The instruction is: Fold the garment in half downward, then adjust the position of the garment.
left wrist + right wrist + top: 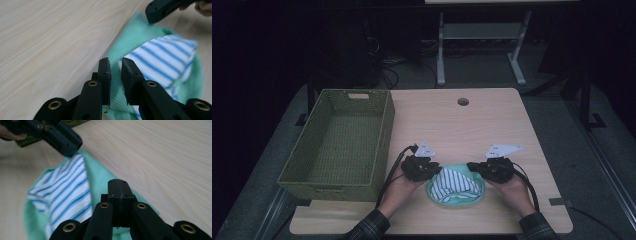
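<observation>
1. in the high view, a green cloth (455,199) with a blue-and-white striped cloth (454,182) folded on top of it is seen at the lower middle of the frame, on the near part of the wooden table (492,125).
2. the left gripper (438,169) is placed at the left edge of the cloths and the right gripper (470,166) at their right edge, each held in a hand entering from the bottom of the frame.
3. in the left gripper view, the jaws of the left gripper (115,62) are seen slightly apart at the lower centre, with a narrow gap between them; nothing is clamped, and the striped cloth (162,60) lies just beyond the right jaw, over the green cloth (130,37).
4. in the right gripper view, the jaws of the right gripper (118,184) are pressed together at the lower centre; whether any fabric is pinched between them cannot be told.
5. in that same view the striped cloth (66,190) is seen at the left, on the green cloth (100,180).
6. a green woven basket (287,175) stands at the left of the high view, beside the cloths but apart from them.
</observation>
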